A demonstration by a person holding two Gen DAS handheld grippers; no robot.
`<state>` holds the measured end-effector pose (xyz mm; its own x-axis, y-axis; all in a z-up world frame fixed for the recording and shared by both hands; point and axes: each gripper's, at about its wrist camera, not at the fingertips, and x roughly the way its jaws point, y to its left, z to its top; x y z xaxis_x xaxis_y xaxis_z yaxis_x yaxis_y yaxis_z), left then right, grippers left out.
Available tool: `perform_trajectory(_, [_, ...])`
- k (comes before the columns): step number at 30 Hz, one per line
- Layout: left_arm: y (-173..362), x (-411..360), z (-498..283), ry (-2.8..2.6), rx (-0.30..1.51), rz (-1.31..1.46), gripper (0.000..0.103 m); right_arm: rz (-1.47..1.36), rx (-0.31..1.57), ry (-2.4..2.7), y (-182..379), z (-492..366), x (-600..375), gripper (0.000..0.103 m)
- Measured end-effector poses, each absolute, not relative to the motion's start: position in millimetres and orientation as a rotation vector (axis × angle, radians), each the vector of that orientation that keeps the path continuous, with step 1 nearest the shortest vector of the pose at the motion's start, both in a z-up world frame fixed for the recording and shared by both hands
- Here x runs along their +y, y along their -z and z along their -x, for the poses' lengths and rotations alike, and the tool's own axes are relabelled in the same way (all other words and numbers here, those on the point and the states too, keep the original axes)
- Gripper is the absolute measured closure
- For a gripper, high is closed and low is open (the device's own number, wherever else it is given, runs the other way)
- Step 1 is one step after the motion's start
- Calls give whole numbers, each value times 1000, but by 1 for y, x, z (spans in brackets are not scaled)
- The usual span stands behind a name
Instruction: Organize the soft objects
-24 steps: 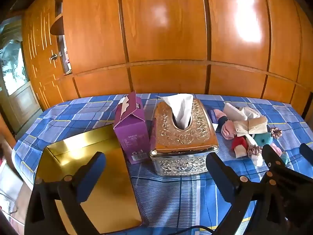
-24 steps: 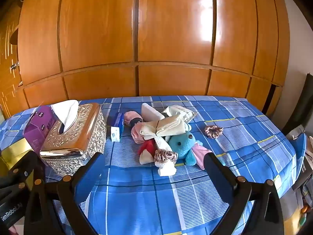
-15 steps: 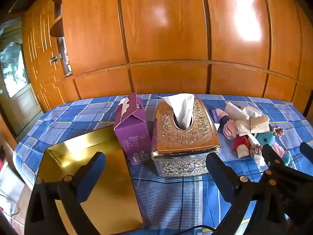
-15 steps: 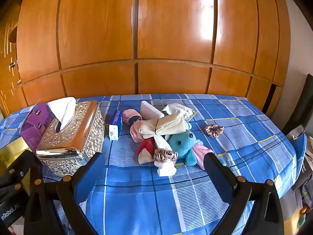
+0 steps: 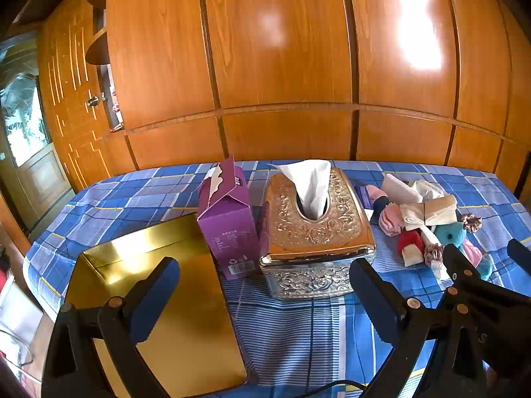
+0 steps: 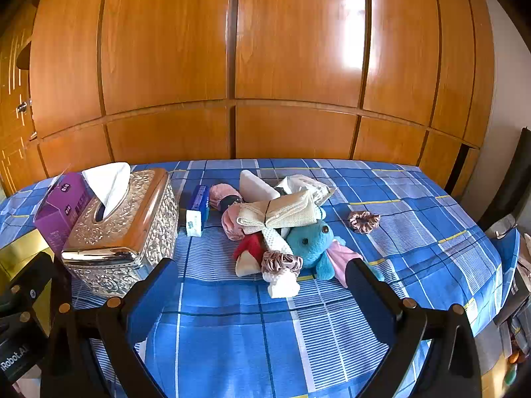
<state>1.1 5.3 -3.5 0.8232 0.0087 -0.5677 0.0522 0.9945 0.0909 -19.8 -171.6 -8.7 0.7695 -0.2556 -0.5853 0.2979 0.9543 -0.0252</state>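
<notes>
**Both grippers spread wide and empty, short of the soft pile**

The heap of soft objects [image 6: 282,229] lies on the blue checked tablecloth [image 6: 232,331], to the right of the embossed metal tissue box [image 6: 122,229]. The right gripper [image 6: 260,298] hangs just short of the heap, jaws spread wide with nothing between them; the heap sits beyond and between its fingertips, apart from both. The left gripper [image 5: 264,293] is likewise spread and empty, framing the tissue box, with the heap off to its right.

The heap holds a fuzzy blue plush toy [image 6: 310,242], a cream knitted cloth tied in the middle [image 6: 277,215], pink rolled socks [image 6: 229,212] and a satin scrunchie [image 6: 282,262]. A second scrunchie [image 6: 364,221] lies alone further right of the tissue box. Left of the box stand a purple carton [image 5: 229,222] and a flat, shiny gold box [image 5: 166,298].

Both grippers tilt downward toward the cloth.
</notes>
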Motion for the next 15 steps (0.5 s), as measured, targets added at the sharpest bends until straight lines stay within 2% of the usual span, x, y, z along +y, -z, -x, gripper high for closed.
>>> perform_trajectory(15, [1,9,1,20,597,-99,0,-69,625,296,8,21,-171,0])
